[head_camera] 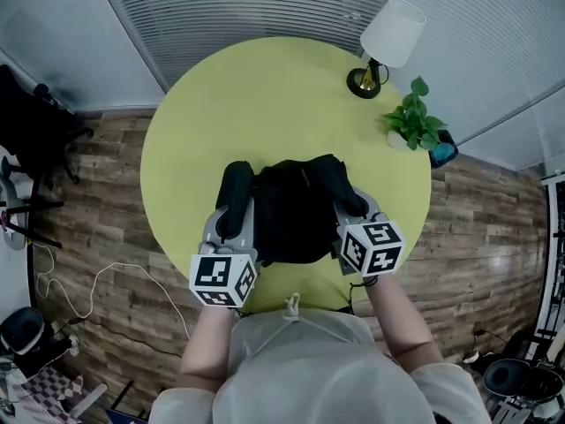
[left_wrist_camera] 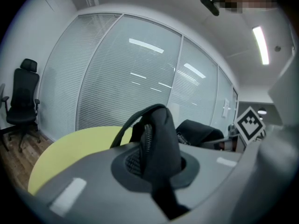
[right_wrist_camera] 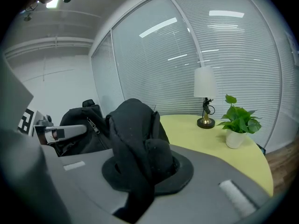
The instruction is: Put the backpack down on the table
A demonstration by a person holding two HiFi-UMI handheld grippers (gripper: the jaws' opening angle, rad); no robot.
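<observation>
Both tools are clamped tight here. The left tool (head_camera: 231, 219) has its jaws nearly together on a bunch of the backpack's (head_camera: 296, 210) black fabric, with a zip line showing in the pinch. The right tool (head_camera: 357, 215) is squeezed just as hard on a thick black fold at the bag's other side. So the person has the bag by both flanks, one tool on each, and it hangs or sits between them over the near half of the round yellow-green tabletop (head_camera: 265, 104). From the head view the bag is clearly inside the rim, close to the person's body. The far side, where the lamp (head_camera: 388, 38) and the potted plant (head_camera: 413, 124) stand, is well apart from it. Whether its bottom already touches the surface cannot be told — the bag's own bulk hides the underside, and both tool views look across the top of the fabric rather than down at the contact. By the look of it the carry is done and the bag is in the right spot over the tabletop. What is left is to settle its weight fully, let both grips go, and pull the tools clear — with care that a fold does not snag in a jaw and drag the bag toward the near edge.
</observation>
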